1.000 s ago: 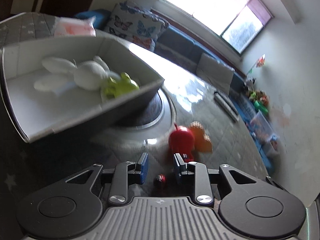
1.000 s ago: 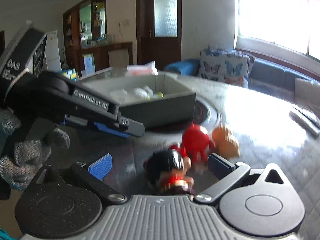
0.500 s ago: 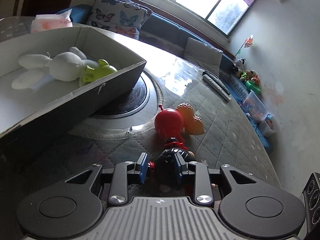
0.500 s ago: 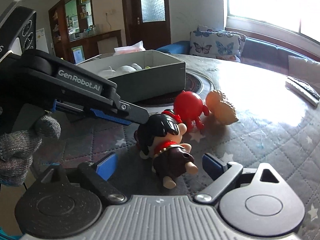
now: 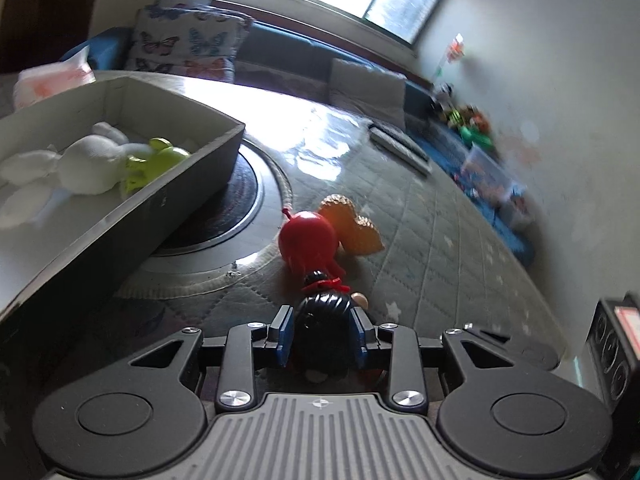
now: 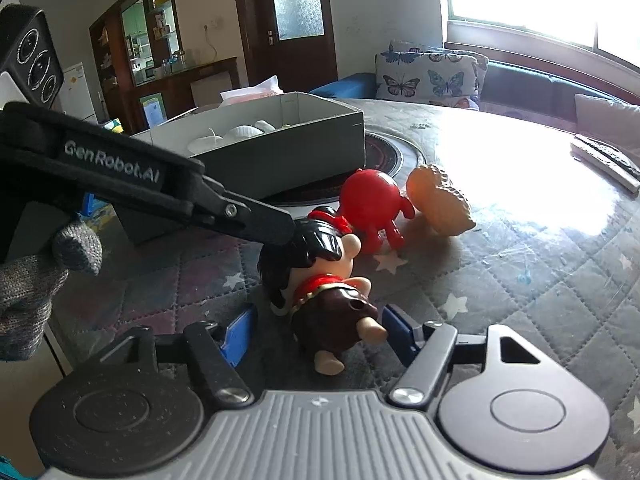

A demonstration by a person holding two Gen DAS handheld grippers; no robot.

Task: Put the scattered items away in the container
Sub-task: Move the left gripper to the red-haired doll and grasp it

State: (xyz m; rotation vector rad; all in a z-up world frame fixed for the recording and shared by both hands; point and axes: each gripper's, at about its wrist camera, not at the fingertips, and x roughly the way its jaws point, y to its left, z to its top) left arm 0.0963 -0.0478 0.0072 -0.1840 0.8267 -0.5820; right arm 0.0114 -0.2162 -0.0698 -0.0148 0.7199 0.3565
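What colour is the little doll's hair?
Glossy black hair with a red bow on the small plastic doll; it shows best in the right wrist view.

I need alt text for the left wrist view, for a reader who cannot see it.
The left tongs close around the black-haired head of a doll lying on a quilted table. Beyond it lie a red toy and an orange toy; at left, a grey box holds a white plush and a green toy.

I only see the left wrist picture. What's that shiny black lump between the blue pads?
Observer: The hair of a small plastic doll in a brown dress, lying on the grey quilted table cover. The left gripper clamps its head.
Visitor: Is the other tool nearby?
Observer: Yes. The right gripper is open, its pads either side of the doll's body.
Visitor: Who holds mine?
Observer: A hand in a grey knitted glove.
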